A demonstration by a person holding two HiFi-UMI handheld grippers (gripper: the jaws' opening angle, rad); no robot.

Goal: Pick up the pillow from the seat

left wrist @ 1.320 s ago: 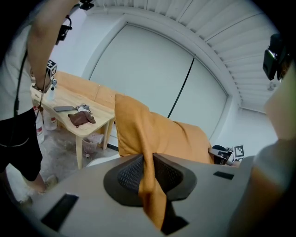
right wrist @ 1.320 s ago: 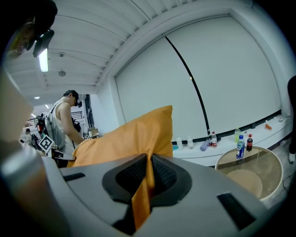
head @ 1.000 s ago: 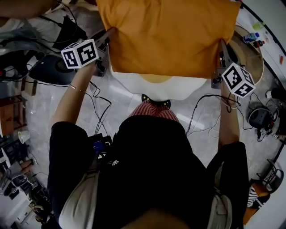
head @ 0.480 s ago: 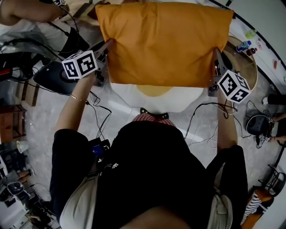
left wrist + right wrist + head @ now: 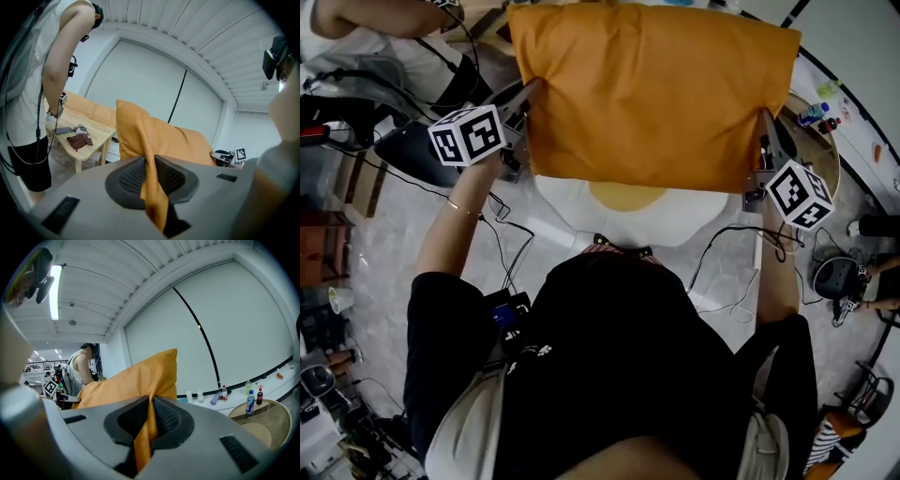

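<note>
Seat [image 5: 581, 214] shows only in head view, below the pillow [image 5: 652, 89].

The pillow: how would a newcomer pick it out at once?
In the head view, find the cube-topped left gripper and right gripper. The pillow hangs between them, pinched in both jaws. It is plain orange, unlike the white, yellow-centred seat below.

Pale floor [image 5: 384, 248] under white, yellow-centred seat [image 5: 675, 214] and black cables [image 5: 701, 253].
</note>
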